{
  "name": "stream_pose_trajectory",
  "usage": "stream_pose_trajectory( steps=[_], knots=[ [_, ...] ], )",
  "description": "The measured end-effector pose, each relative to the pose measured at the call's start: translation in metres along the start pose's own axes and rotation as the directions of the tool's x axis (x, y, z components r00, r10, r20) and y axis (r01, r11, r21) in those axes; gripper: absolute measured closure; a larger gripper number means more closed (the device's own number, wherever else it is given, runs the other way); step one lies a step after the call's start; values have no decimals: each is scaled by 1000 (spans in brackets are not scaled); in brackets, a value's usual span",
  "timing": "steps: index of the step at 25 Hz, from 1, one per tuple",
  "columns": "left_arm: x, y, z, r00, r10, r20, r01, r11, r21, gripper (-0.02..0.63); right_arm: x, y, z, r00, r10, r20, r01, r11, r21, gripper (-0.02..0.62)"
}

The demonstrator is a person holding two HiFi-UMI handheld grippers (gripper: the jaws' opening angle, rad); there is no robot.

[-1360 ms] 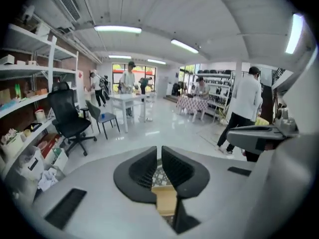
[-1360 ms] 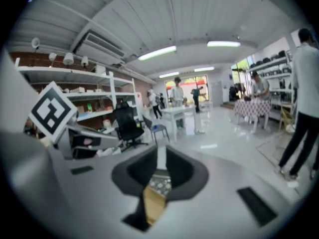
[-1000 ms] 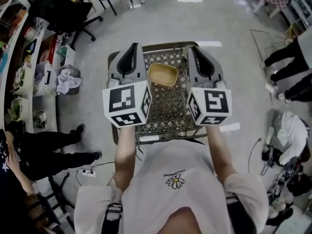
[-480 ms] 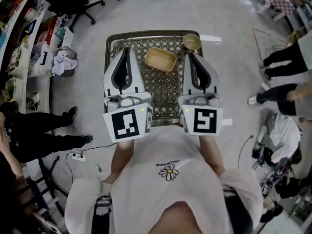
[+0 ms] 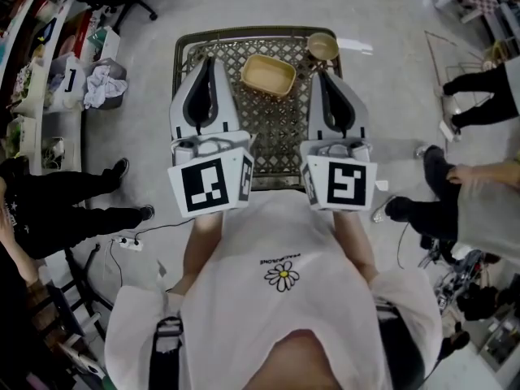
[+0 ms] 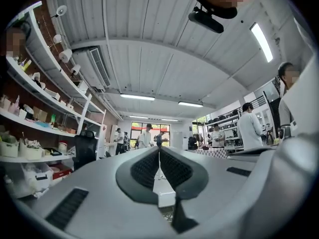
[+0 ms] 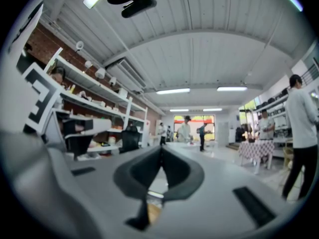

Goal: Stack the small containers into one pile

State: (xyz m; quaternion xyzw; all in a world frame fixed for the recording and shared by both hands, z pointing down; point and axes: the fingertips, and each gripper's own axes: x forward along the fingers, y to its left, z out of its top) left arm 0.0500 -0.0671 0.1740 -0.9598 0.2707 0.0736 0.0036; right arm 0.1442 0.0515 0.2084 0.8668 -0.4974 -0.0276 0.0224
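showing both grippers drawn back since a sec ago; left gripper (image 5: 209, 62) & right gripper (image 5: 322, 77) clenched, empty. tan tub (image 5: 268, 75) & round bowl (image 5: 322, 46) sit un-nested on mesh table (image 5: 180, 45); stacking apparently not begun

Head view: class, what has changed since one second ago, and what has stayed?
The left gripper and right gripper drew back toward the person, so the tan rectangular container now lies near their tips. A round bowl came into view at the mesh table's far right corner. The right gripper's jaws are closing, empty. Nothing was grasped; the container stayed put.
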Motion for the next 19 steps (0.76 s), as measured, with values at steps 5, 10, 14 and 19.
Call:
stream_pose_trajectory(
  steps=[5, 10, 14, 19],
  knots=[
    [1, -1, -1, 1000, -3, 2, 3, 1000, 13, 575, -1, -2, -5, 1000, -4, -16, 4, 1000, -8, 563],
    [1, -4, -7, 999, -21, -25, 21, 1000, 8, 575, -2, -7, -10, 999, -17, -36, 18, 999, 26, 563],
    [5, -6, -8, 999, -22, -26, 22, 1000, 16, 575, 0, -11, -10, 1000, -15, -25, 16, 1000, 24, 563],
    [9, -2, -12, 999, -23, -30, 24, 999, 27, 575, 2, -11, -14, 999, -22, -32, 23, 999, 27, 565]
  ],
)
